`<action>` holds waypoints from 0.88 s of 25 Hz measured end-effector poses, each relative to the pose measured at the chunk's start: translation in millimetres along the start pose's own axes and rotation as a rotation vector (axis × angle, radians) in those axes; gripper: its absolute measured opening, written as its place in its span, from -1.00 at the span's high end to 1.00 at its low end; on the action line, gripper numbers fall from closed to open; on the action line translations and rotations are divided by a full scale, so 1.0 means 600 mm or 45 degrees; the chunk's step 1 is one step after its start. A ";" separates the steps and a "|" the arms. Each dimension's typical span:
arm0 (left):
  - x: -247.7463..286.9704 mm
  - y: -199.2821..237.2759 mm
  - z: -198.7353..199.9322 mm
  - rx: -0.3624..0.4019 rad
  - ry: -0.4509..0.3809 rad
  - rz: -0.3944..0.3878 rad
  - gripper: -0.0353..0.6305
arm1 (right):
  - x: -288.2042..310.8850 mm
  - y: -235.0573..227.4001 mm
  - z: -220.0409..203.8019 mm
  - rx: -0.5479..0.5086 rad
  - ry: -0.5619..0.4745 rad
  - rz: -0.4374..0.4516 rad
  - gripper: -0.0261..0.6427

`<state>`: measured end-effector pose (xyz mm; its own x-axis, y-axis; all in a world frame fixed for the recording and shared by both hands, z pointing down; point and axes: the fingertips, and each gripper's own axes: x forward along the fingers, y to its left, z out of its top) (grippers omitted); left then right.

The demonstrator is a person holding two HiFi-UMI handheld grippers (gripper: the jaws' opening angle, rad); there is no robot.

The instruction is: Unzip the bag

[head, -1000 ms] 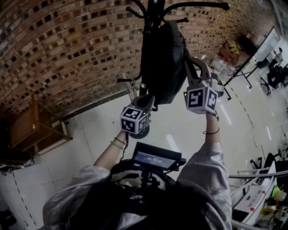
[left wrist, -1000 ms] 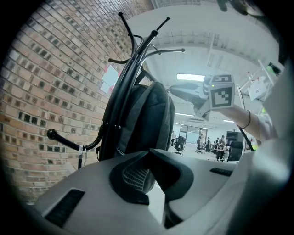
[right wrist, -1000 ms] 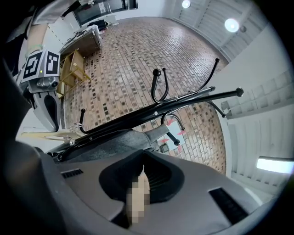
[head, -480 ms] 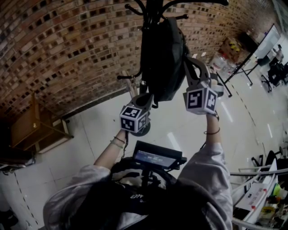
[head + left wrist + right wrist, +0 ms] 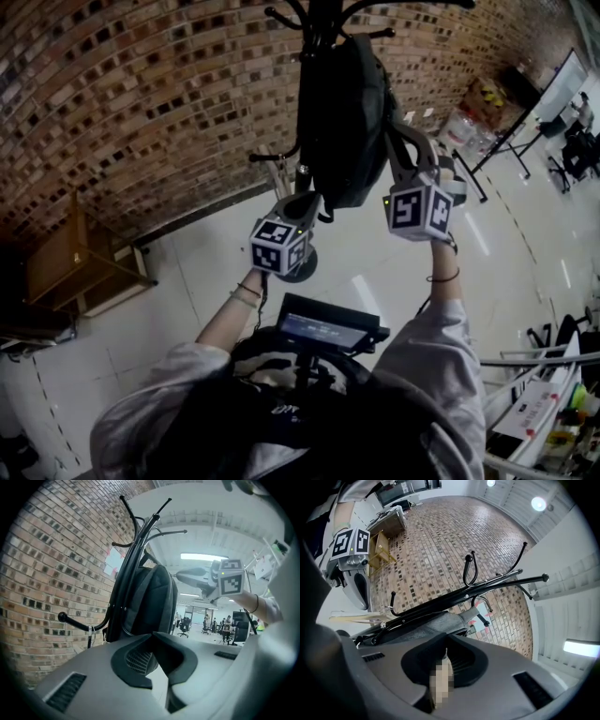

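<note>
A black backpack [image 5: 342,112] hangs from a black coat rack [image 5: 323,14] in front of a brick wall. My left gripper [image 5: 305,202] is at the bag's lower left corner. In the left gripper view its jaws [image 5: 152,637] meet at the tips against the bag's [image 5: 150,602] bottom edge. My right gripper [image 5: 398,131] reaches to the bag's right side. In the right gripper view it [image 5: 444,651] is shut on a thin pale tab, seemingly the zipper pull, with the grey bag fabric [image 5: 426,623] just beyond. The zipper itself is hidden.
The rack's round base [image 5: 302,272] stands on the pale tiled floor below the bag. A wooden shelf unit [image 5: 66,272] sits against the wall at left. Cartons [image 5: 483,98], desks and office chairs [image 5: 572,150] stand at right.
Both grippers keep their places on the bag; only the view has shifted slightly.
</note>
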<state>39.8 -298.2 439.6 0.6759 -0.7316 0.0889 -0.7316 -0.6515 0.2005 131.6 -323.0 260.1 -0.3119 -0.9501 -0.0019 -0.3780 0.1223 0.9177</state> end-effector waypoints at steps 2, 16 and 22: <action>-0.003 0.000 -0.002 0.000 0.001 0.003 0.87 | -0.002 0.004 -0.001 -0.006 0.005 0.005 0.86; -0.005 -0.005 -0.006 -0.009 0.005 0.010 0.87 | -0.017 0.041 -0.018 -0.010 0.021 0.063 0.86; -0.004 -0.007 -0.011 -0.015 0.011 0.009 0.87 | -0.026 0.073 -0.034 -0.014 0.038 0.109 0.86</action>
<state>41.7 -292.3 445.1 0.6713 -0.7345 0.0988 -0.7355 -0.6437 0.2114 137.3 -308.6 308.6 -0.3162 -0.9445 0.0886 -0.3413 0.2004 0.9184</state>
